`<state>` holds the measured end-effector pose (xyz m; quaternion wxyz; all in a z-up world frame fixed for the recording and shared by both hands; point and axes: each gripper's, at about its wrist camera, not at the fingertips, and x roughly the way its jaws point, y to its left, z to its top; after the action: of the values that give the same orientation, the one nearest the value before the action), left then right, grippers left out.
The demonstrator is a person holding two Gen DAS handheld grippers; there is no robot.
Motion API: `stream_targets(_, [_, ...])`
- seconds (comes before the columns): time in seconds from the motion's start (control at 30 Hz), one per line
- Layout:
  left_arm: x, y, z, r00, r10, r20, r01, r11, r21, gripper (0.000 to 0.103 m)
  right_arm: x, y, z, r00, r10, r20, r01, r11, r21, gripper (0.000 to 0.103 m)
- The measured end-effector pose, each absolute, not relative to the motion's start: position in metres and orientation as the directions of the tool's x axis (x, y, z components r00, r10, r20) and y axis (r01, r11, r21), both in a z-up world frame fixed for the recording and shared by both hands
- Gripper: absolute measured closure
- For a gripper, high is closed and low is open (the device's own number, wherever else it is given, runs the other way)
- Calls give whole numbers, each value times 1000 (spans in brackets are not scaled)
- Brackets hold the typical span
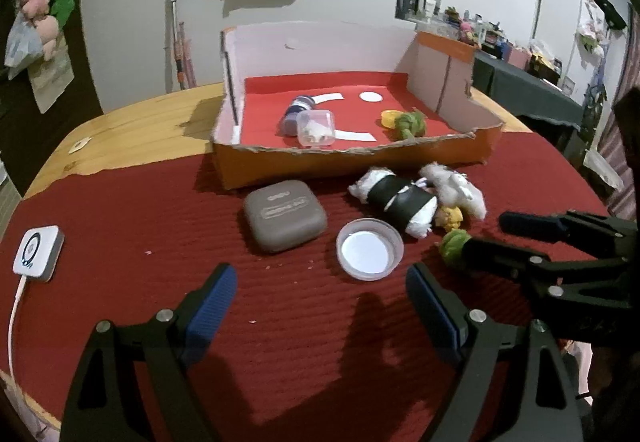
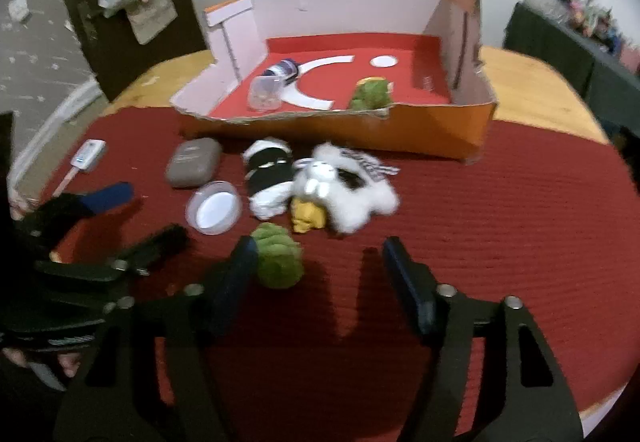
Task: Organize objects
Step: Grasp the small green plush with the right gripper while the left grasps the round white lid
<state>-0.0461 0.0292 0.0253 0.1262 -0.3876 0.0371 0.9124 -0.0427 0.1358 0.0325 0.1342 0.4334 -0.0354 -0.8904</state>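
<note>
Left hand-held gripper (image 1: 320,298): jaws spread wide, holding nothing, hovering over the red mat (image 1: 120,210) on the tabletop (image 1: 132,122), just short of the round white lid (image 1: 369,249).

Right hand-held gripper (image 2: 316,262): jaws spread wide, holding nothing. A green plush ball (image 2: 278,256) lies on the mat against the inner side of its left finger; contact appears light, not clamped.

Loose on the mat: grey case (image 1: 285,216) beside the lid; black-and-white plush (image 1: 400,202), white plush rabbit (image 2: 340,186) and small yellow toy (image 2: 306,218) bunched together, touching.

Cardboard box (image 1: 352,162) behind them, front wall torn low. Inside: blue-capped bottle (image 1: 298,110) on its side, clear plastic container (image 1: 316,128) touching it, green plush (image 1: 410,124) near the front wall.

White device (image 1: 38,252) with cable at the mat's left edge.
</note>
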Motion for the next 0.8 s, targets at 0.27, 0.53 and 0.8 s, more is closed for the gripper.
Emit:
stream_targets(0.27, [-53, 32, 20, -662, 201, -722, -282, -959, -8, 24, -50, 129, 25, -527, -354, -773, 258, -933, 251, 57])
stream_targets(0.53, [-59, 28, 15, -633, 241, -736, -311, -949, -43, 27, -52, 111, 22, -513, -315, -798, 327, -932, 158, 67])
stream_targets(0.8, [-69, 50, 10, -630, 218, -745, -334, -943, 6, 27, -56, 136, 32, -563, -223, -796, 239, -966, 101, 67])
